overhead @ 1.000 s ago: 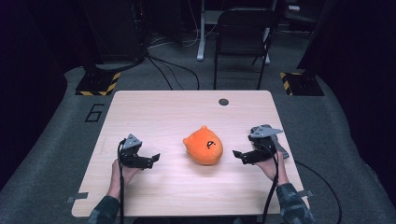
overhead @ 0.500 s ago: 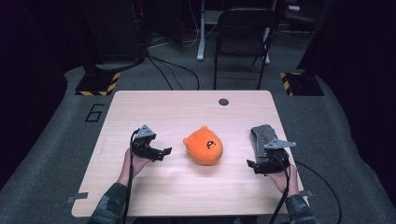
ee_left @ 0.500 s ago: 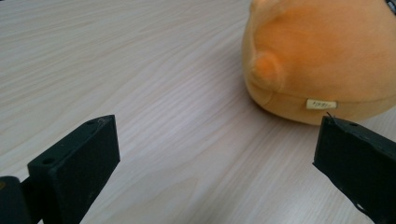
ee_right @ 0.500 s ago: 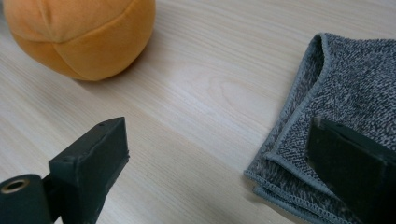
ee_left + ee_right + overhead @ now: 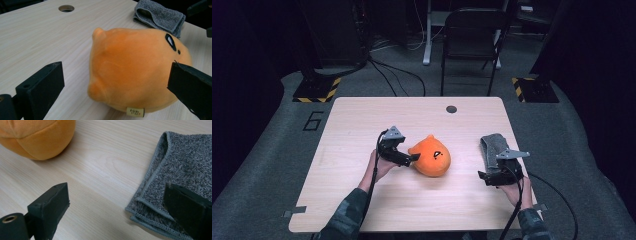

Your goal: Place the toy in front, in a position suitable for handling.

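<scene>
The orange plush toy [image 5: 431,157] lies on its side near the middle of the tabletop [image 5: 352,125], and everything else is best placed from it. The left tool [image 5: 408,158] has its jaws spread wide on the toy's left flank, just beside the fabric; in the left gripper view the plush [image 5: 135,75] sits squarely between the two black jaws, one jaw clear of it on the wood and the other at its far side. That framing suggests the tool is lined up to pinch the soft body across its width, low down near the small white label [image 5: 135,111] at the seam. Whether a jaw already touches the fabric cannot be told.

To the right of the toy, well apart from it, lies a folded grey towel [image 5: 493,145]. The right tool [image 5: 490,176] hovers at the towel's near end, jaws also apart; in the right gripper view one jaw hangs over the towel's stitched corner [image 5: 150,202] and the other over bare wood, with the toy's rounded edge [image 5: 37,137] at upper left. It looks set to take the towel by that corner, where the layers are easiest to catch
</scene>
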`<state>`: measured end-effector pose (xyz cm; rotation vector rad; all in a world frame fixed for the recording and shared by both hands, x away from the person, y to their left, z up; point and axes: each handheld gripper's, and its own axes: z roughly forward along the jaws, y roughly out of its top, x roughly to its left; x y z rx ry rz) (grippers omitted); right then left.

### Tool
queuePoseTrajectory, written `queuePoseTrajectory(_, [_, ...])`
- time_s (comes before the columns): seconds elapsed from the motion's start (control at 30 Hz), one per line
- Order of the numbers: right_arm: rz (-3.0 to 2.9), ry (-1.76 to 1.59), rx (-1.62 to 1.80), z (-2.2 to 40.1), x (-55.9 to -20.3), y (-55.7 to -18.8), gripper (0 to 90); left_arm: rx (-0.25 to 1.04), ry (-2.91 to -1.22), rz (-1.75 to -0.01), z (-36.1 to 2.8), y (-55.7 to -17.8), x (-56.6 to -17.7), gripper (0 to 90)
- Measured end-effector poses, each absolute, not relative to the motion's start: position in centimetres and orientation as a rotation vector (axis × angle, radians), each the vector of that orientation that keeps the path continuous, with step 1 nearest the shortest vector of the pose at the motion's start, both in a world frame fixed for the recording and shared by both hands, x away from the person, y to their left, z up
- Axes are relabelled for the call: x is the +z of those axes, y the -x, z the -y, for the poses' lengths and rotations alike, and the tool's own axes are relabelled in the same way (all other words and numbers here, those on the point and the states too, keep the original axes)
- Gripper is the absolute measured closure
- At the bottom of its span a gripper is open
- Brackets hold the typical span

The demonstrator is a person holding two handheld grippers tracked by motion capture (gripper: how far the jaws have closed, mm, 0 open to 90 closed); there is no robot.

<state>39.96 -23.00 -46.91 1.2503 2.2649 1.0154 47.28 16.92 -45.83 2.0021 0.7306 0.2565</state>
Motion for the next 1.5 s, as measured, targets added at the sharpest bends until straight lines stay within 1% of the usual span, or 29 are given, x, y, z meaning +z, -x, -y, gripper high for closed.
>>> queuePoseTrajectory(0.23, [-2.249,-1.271,0.986,23.4,-47.4,-39.8,5.6,0.244,-2.072,-0.696,-15.0,-47.9,-46.2,1.3])
queuePoseTrajectory(0.3, [-2.246,-1.271,0.985,23.3,-47.4,-39.8,5.8,0.237,-2.093,-0.682,-14.6,-48.0,-46.5,3.0])
queuePoseTrajectory(0.37, [-2.251,-1.271,0.981,23.0,-47.4,-39.8,6.2,0.204,-2.085,-0.682,-14.3,-48.1,-46.8,6.7])
queuePoseTrajectory(0.43, [-2.251,-1.265,0.981,23.0,-47.4,-39.8,6.3,0.180,-2.089,-0.677,-14.2,-48.3,-47.0,14.2])
queuePoseTrajectory(0.47, [-2.251,-1.265,0.981,23.0,-47.4,-39.8,6.3,0.171,-2.086,-0.692,-14.1,-48.3,-47.2,14.2])
queuePoseTrajectory(0.57, [-2.255,-1.266,0.972,23.1,-47.4,-39.9,6.7,0.172,-2.099,-0.706,-13.8,-48.2,-47.5,25.8])
queuePoseTrajectory(0.6, [-2.255,-1.266,0.972,23.1,-47.4,-39.9,6.7,0.180,-2.110,-0.701,-13.7,-48.2,-47.5,25.8])
queuePoseTrajectory(0.63, [-2.253,-1.273,0.975,23.1,-47.4,-40.0,6.7,0.182,-2.107,-0.699,-13.7,-48.0,-47.6,31.3])
queuePoseTrajectory(0.67, [-2.254,-1.282,0.975,23.0,-47.4,-39.9,7.0,0.189,-2.109,-0.692,-13.6,-47.9,-47.6,43.9])
queuePoseTrajectory(0.7, [-2.254,-1.282,0.975,23.0,-47.4,-39.9,7.0,0.194,-2.109,-0.688,-13.6,-47.8,-47.6,43.9])
queuePoseTrajectory(0.73, [-2.258,-1.268,0.976,23.0,-47.4,-40.0,7.2,0.198,-2.110,-0.688,-13.6,-47.7,-47.6,53.7])
queuePoseTrajectory(0.8, [-2.258,-1.270,0.975,23.0,-47.3,-39.9,7.3,0.197,-2.101,-0.703,-13.6,-47.5,-47.6,60.9])
queuePoseTrajectory(0.83, [-2.258,-1.270,0.975,23.0,-47.3,-39.9,7.3,0.202,-2.092,-0.710,-13.6,-47.5,-47.5,60.9])
queuePoseTrajectory(0.87, [-2.260,-1.261,0.975,23.0,-47.3,-40.0,7.5,0.204,-2.081,-0.726,-13.6,-47.3,-47.5,65.7])
queuePoseTrajectory(0.97, [-2.251,-1.267,0.975,23.2,-47.2,-39.9,7.5,0.211,-2.046,-0.755,-13.6,-46.8,-47.3,68.7])
queuePoseTrajectory(1.07, [-2.245,-1.268,0.981,23.2,-47.2,-40.0,7.5,0.228,-2.004,-0.799,-13.5,-46.2,-46.9,68.8])
queuePoseTrajectory(1.1, [-2.246,-1.270,0.981,23.2,-47.2,-39.9,7.5,0.259,-1.972,-0.833,-13.2,-45.7,-46.7,68.8])
queuePoseTrajectory(1.13, [-2.247,-1.273,0.980,23.2,-47.2,-39.9,7.5,0.259,-1.972,-0.833,-13.2,-45.7,-46.7,68.8])
queuePoseTrajectory(1.23, [-2.244,-1.274,0.978,23.2,-47.1,-39.9,7.5,0.330,-1.955,-0.855,-12.9,-45.1,-46.3,68.8])
queuePoseTrajectory(1.43, [-2.247,-1.270,0.976,23.2,-47.1,-40.0,7.5,0.360,-1.877,-0.932,-12.9,-44.4,-45.8,69.2])
queuePoseTrajectory(1.47, [-2.247,-1.268,0.973,23.1,-47.2,-40.0,7.5,0.353,-1.829,-0.971,-13.0,-44.2,-45.8,69.1])
queuePoseTrajectory(1.5, [-2.250,-1.271,0.976,23.1,-47.2,-40.0,7.5,0.349,-1.815,-0.987,-13.0,-44.2,-45.8,69.1])
